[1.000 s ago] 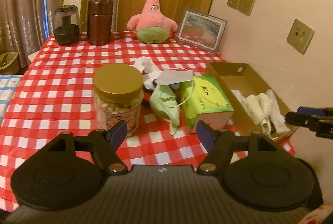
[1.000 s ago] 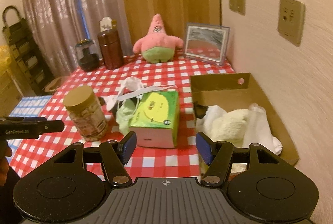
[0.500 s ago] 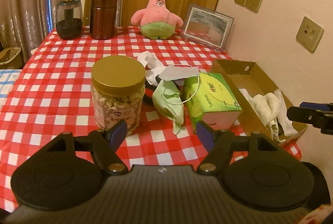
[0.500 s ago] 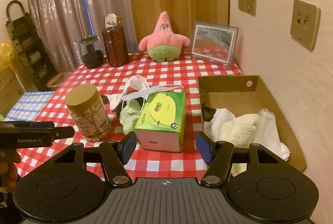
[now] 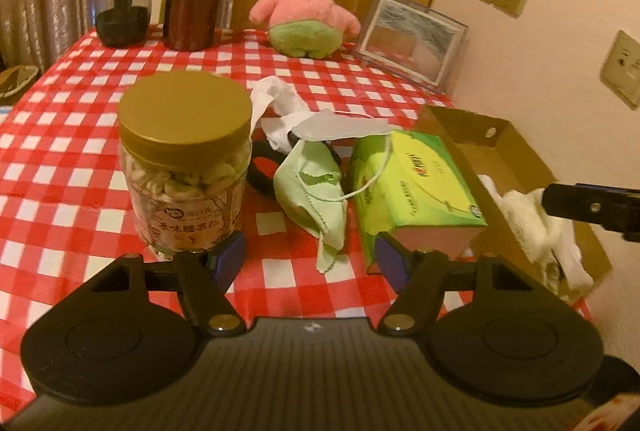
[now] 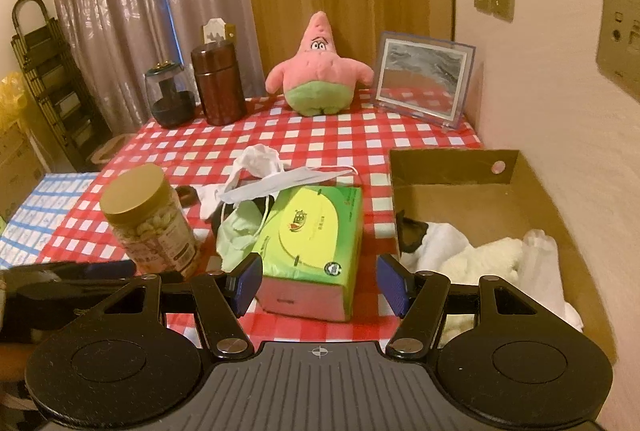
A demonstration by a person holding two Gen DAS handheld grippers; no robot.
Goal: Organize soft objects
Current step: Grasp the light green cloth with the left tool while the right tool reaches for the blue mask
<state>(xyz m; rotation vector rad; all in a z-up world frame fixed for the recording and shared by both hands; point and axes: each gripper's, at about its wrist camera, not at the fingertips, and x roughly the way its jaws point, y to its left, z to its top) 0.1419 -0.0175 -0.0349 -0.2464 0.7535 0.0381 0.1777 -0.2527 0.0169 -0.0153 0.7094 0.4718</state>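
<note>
1. You held the left gripper (image 5: 310,257) spread wide and empty, low over the near part of the checked tablecloth (image 5: 72,135).
2. Ahead of it, the green cloth (image 5: 316,191) lay crumpled on the tablecloth just left of the tissue box (image 5: 412,187), roughly in line with the gap between the jaws and a little beyond the tips.
3. A white face mask (image 5: 340,125) lay draped across the far edge of the tissue box, with one ear loop trailing down over the green cloth.
4. A crumpled white cloth (image 5: 276,99) sat behind the mask, farther from the tissue box than the green cloth was.
5. The nut jar (image 5: 186,167) stood just left of the green cloth, close in front of the gripper's left fingertip.
6. Something dark lay between the jar and the green cloth; you could not tell what it was.
7. You held the right gripper (image 6: 320,281) open too, gripping nothing, with the near end of the tissue box (image 6: 312,243) directly between and just beyond its tips.
8. The cardboard box (image 6: 452,167) stood just right of the tissue box, against the wall.
9. Inside it, white cloths (image 6: 480,259) were piled at the near end, just past the right fingertip, with a dark piece beside them.
10. The pink plush star (image 6: 318,71) sat upright well behind the tissue box, near the picture frame (image 6: 422,77).
</note>
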